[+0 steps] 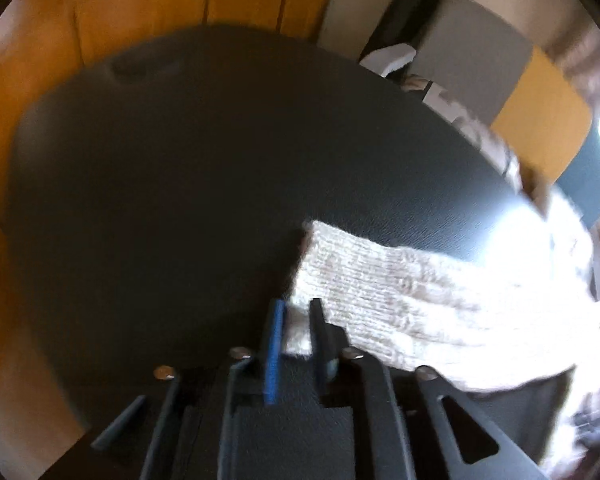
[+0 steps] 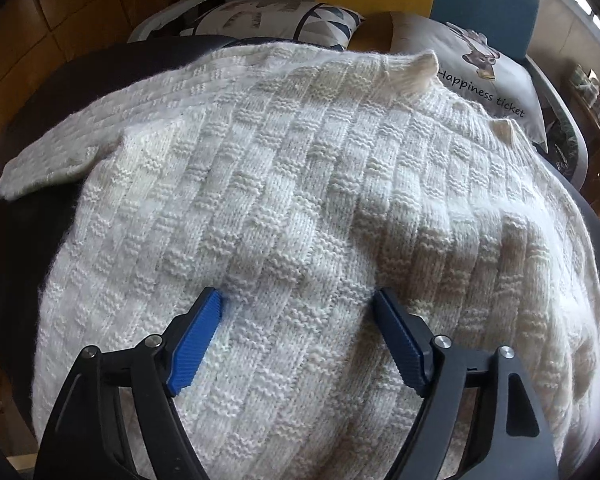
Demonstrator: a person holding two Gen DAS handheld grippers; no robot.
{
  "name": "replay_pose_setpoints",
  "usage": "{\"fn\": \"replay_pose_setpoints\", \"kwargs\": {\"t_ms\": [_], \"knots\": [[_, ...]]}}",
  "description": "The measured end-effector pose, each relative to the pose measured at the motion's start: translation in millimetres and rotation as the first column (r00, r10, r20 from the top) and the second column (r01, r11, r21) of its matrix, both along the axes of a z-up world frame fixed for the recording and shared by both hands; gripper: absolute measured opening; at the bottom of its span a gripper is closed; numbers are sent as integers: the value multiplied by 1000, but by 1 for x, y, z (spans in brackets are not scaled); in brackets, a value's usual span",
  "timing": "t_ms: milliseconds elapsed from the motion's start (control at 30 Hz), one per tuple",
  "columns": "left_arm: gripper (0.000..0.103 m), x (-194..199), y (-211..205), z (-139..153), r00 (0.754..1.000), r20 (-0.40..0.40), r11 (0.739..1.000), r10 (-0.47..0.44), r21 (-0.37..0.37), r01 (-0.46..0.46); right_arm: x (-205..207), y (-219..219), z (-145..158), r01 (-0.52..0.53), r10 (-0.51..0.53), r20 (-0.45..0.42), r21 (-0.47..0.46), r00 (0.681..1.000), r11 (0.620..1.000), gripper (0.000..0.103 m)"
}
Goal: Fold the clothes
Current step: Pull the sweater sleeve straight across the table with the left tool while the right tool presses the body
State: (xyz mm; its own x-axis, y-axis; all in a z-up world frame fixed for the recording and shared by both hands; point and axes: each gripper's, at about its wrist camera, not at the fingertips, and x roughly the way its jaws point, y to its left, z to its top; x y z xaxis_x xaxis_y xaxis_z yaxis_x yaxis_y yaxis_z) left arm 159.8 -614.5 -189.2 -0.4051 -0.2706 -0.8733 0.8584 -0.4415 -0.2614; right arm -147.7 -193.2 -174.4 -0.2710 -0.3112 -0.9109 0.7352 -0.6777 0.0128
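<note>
Left gripper pinches the sleeve end, view blurry | right gripper wide open over the sweater, tips touching the knit | sweater flat on dark table, edges cut off | pillows behind

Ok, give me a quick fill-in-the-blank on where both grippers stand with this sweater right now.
1. The left gripper is shut on the sweater's ____.
2. The right gripper hangs over the sweater with its jaws ____.
3. The sweater's colour is ____.
4. The cushion behind the collar reads "____ ticket".

Missing words: sleeve; open; white; Happiness
</note>
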Motion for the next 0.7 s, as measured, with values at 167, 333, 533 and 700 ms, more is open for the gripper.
{"fn": "replay_pose_setpoints", "kwargs": {"t_ms": [167, 333, 533, 700], "knots": [[23, 46, -7, -7, 975, -211, 965, 75, 260, -18, 4, 7, 1, 2, -2, -11, -8, 1000, 1000, 83], [26, 49, 1, -29, 924, -347, 890, 161, 456, 17, 9, 15, 1, -4, 3, -27, -26, 1000, 1000, 83], [27, 22, 1, -42, 902, -371, 864, 222, 504, -5, 14, 8, -5, -12, 12, -30, -29, 999, 1000, 84], [23, 17, 9, -36, 896, -359, 894, 262, 441, -85, 16, -2, -3, -19, 18, -38, -31, 999, 999, 84]]}}
